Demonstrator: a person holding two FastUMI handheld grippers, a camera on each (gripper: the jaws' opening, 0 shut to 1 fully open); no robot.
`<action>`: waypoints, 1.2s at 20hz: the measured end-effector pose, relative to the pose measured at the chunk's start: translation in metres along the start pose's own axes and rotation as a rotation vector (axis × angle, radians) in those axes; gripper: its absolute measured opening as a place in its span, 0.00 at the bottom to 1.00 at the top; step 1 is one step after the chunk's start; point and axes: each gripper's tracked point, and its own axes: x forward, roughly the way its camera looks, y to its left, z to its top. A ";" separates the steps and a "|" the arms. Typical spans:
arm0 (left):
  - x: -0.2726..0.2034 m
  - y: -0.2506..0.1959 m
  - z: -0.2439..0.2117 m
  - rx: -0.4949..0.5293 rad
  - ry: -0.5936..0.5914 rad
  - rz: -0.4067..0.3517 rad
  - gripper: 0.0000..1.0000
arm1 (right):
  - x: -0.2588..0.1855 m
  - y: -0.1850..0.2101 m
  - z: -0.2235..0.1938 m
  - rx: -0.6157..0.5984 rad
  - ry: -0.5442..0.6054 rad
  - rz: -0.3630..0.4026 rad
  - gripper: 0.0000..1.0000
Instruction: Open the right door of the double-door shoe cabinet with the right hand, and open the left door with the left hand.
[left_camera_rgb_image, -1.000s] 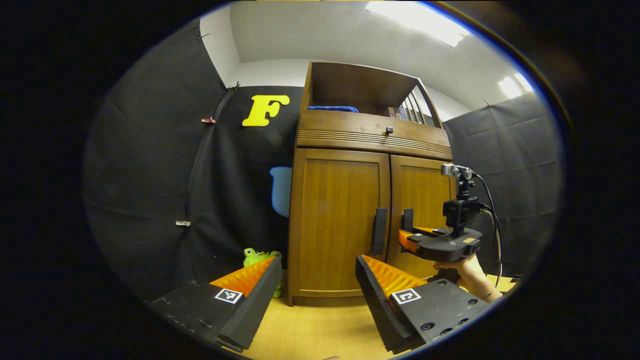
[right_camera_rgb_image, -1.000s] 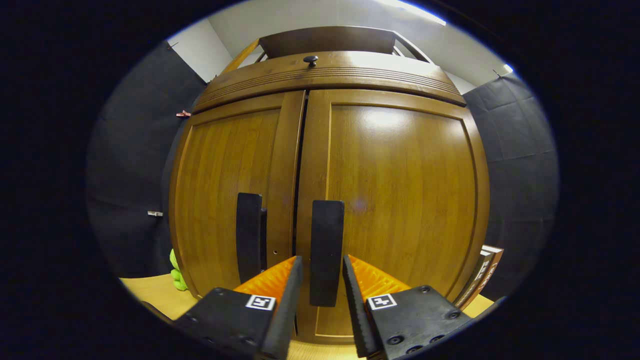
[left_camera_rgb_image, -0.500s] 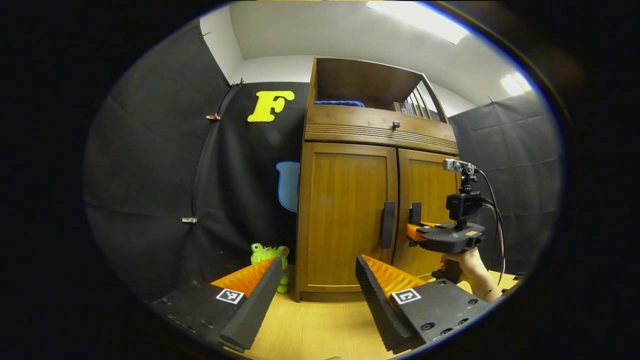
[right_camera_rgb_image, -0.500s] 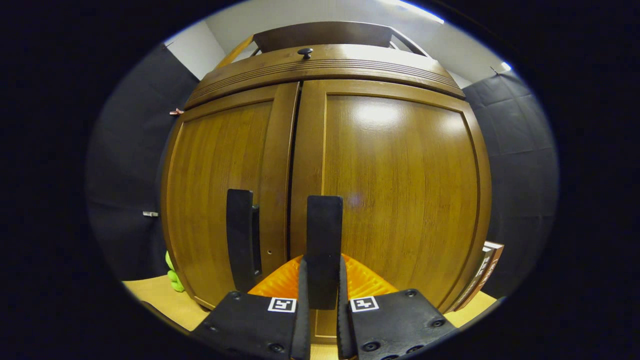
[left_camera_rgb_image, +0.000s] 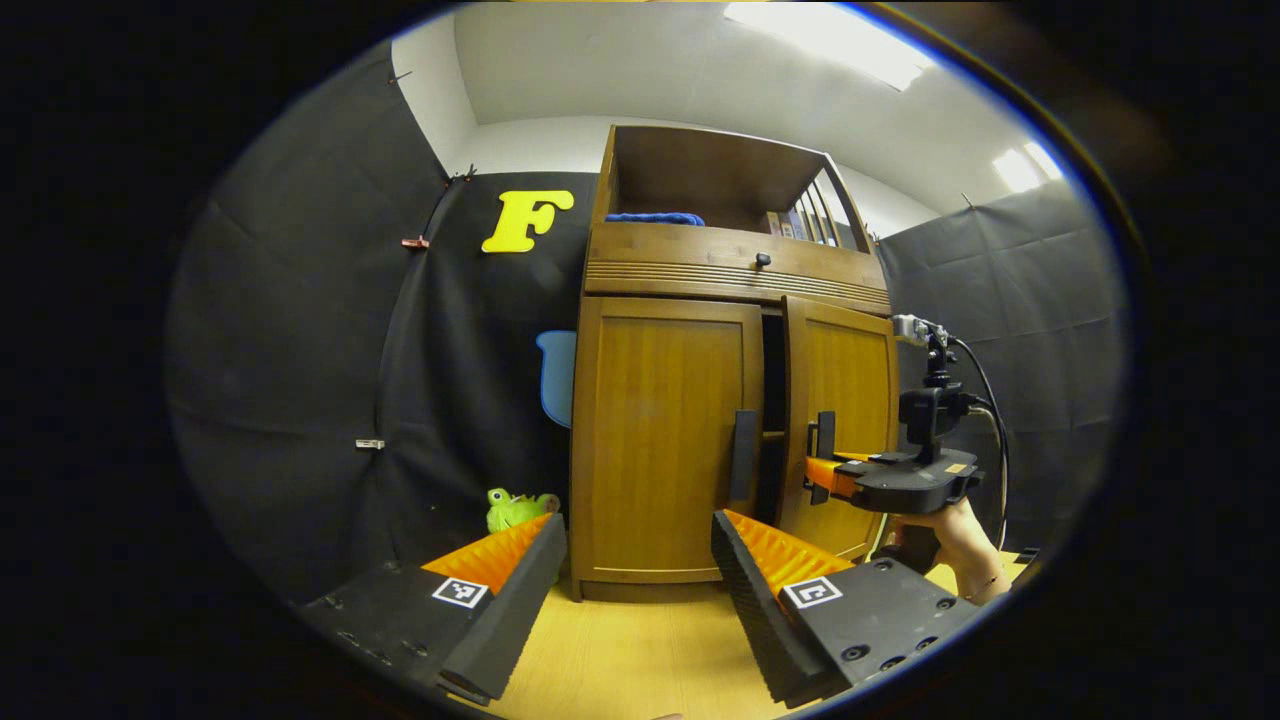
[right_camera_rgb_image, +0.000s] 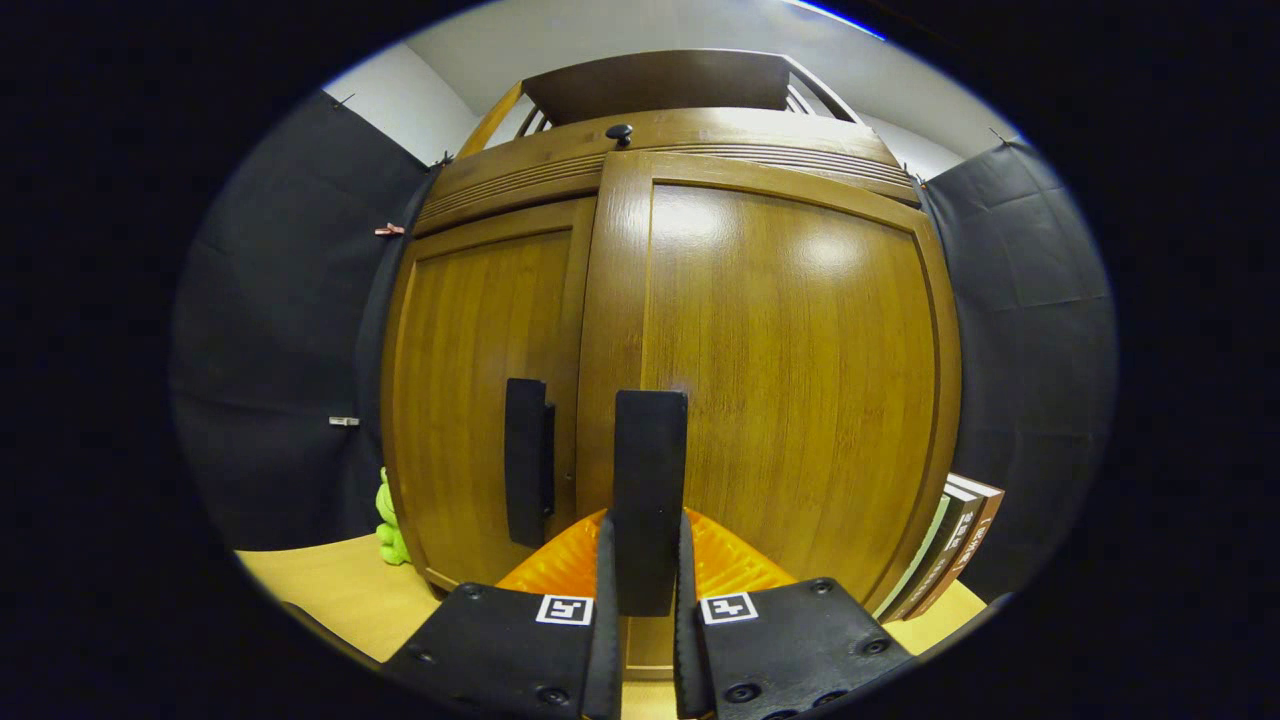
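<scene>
Wood grip: the right gripper was pinched onto the dark handle of the right door, one finger pressed to each side of its lower end.
Right gripper, far view: in the left gripper view the right gripper reached in level to that handle, with the hand beneath it.
Right door: the right door stood ajar, its handle edge swung out from the shoe cabinet so that a dark gap showed between the two doors.
Left gripper: the left gripper was spread wide and held nothing, well in front of the shoe cabinet and low, above the wooden floor.
Left door: the left door lay flush and closed against the shoe cabinet, its handle untouched just beside the gap.
Step in hand: judged to be the first opening, the right door partly drawn.
Next move: likely a wider pull along the door's arc, the wrist turning with the hinge so the pinch would not slip; after that the left gripper would need to go forward and close on the left door's handle.
Nearby: a green toy sat at the shoe cabinet's left foot, and books leaned at its right foot.
</scene>
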 end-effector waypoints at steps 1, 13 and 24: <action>0.001 -0.007 -0.001 0.000 0.002 -0.011 0.92 | -0.007 -0.001 0.001 0.003 0.004 0.012 0.20; 0.019 -0.097 0.001 -0.007 -0.009 -0.135 0.92 | -0.100 -0.036 0.012 -0.005 0.006 0.096 0.24; 0.030 -0.182 -0.001 -0.028 -0.019 -0.284 0.92 | -0.153 -0.081 0.020 -0.026 -0.008 0.061 0.19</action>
